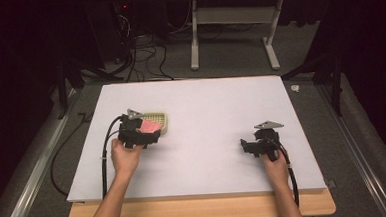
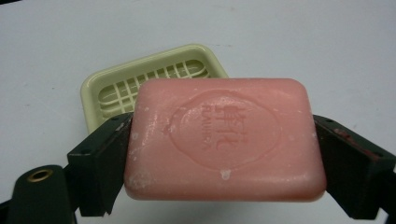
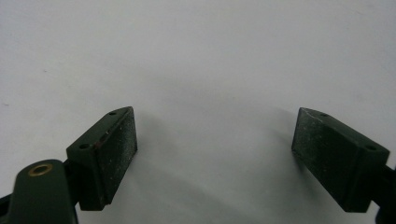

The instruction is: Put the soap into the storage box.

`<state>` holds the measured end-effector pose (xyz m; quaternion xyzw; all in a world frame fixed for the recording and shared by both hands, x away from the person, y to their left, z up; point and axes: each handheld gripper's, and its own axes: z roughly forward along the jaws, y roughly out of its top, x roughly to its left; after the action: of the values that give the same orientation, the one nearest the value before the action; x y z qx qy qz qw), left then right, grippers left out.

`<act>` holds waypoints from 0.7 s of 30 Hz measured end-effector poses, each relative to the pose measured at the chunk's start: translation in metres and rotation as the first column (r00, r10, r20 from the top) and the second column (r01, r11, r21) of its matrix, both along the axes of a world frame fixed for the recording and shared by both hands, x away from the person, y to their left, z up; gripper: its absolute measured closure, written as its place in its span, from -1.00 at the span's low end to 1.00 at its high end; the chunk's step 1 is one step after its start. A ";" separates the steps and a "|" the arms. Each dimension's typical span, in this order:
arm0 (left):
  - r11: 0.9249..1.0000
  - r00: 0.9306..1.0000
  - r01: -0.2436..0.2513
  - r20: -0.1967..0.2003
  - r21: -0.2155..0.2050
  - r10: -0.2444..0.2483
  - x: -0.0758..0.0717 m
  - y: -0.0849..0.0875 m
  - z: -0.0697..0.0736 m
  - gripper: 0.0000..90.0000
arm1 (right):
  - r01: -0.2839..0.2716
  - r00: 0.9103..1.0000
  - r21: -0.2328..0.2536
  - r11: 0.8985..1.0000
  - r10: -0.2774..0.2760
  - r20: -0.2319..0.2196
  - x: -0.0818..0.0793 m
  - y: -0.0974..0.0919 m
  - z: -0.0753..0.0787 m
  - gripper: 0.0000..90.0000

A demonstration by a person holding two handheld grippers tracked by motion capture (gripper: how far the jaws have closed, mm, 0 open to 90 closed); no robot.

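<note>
A pink bar of soap [image 2: 224,140] with an embossed stamp sits between the two jaws of my left gripper [image 2: 224,154], which is shut on its short ends. In the high view the soap [image 1: 151,126] is held just over the near edge of a pale green slatted soap dish [image 1: 160,118], and my left gripper [image 1: 149,132] is at the table's left. The dish [image 2: 140,84] lies just behind the soap, with nothing in it. My right gripper [image 1: 244,145] rests at the table's right, open, with bare white table between its jaws [image 3: 215,154].
The white tabletop [image 1: 206,108] spreads between the two grippers. Beyond the table's far edge stand a white frame [image 1: 232,31] and loose cables [image 1: 143,56] on a grey floor. A black cable [image 1: 105,153] trails from the left gripper.
</note>
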<state>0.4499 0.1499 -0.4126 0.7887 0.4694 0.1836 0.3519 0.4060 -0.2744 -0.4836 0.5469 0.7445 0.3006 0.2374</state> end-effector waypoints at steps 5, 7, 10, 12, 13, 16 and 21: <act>1.000 1.000 -0.015 -0.004 -0.017 0.015 0.006 0.001 0.001 -0.69 | 0.000 1.000 0.000 1.000 0.000 0.000 0.000 0.000 0.000 -0.67; 0.999 0.999 -0.036 -0.012 -0.016 0.035 0.011 0.002 0.000 -0.69 | 0.000 1.000 0.000 1.000 0.000 0.000 0.000 0.000 0.000 -0.67; 0.999 0.999 -0.038 -0.019 -0.008 0.038 0.015 0.001 -0.001 -0.69 | 0.000 1.000 0.000 1.000 0.000 0.000 0.000 0.000 0.000 -0.67; 0.999 0.999 -0.042 -0.020 0.007 0.042 0.018 -0.001 -0.002 -0.69 | 0.000 1.000 0.000 1.000 0.000 0.000 0.000 0.000 0.000 -0.67; 0.999 0.999 -0.042 -0.024 0.011 0.042 0.020 -0.002 -0.002 -0.70 | 0.000 1.000 0.000 1.000 0.000 0.000 0.000 0.000 0.000 -0.67; 0.999 0.998 -0.051 -0.026 0.007 0.051 0.026 -0.003 -0.003 -0.69 | 0.000 1.000 0.000 1.000 0.000 0.000 0.000 0.000 0.000 -0.67; 0.997 0.996 -0.071 -0.045 0.029 0.072 0.036 -0.003 -0.007 -0.69 | -0.001 1.000 0.001 1.000 0.001 -0.001 0.000 0.000 0.000 -0.67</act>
<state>0.4862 0.1470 -0.4196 0.7802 0.5029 0.1843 0.3231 0.4060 -0.2743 -0.4836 0.5466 0.7447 0.3009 0.2368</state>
